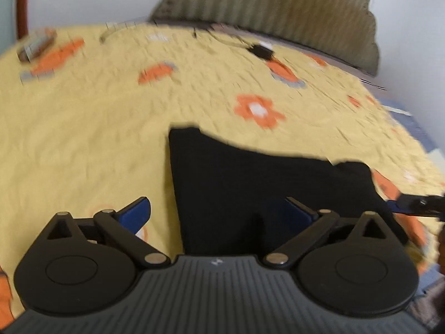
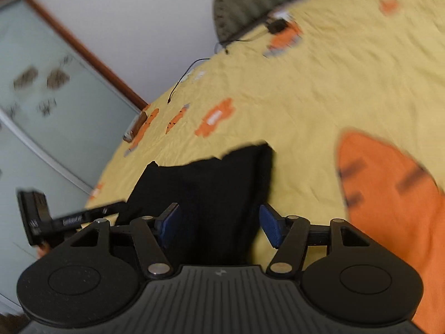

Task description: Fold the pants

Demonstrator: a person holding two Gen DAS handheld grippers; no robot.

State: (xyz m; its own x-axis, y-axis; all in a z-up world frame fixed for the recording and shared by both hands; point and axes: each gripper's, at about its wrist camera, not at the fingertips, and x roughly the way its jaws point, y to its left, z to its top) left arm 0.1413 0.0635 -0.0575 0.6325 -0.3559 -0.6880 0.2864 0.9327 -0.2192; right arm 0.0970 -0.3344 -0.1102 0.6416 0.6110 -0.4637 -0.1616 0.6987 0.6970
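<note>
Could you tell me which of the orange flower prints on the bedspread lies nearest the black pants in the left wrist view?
The white-centred flower print just beyond the black pants; the others lie farther toward the headboard.

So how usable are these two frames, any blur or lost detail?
Left wrist: motion smear across the bedspread and headboard; the gripper's own body is sharp. Right wrist: similar smear, horizon strongly tilted, fisheye bending the door frame. In both views the pants are crushed to flat black, so folds are unreadable.
</note>
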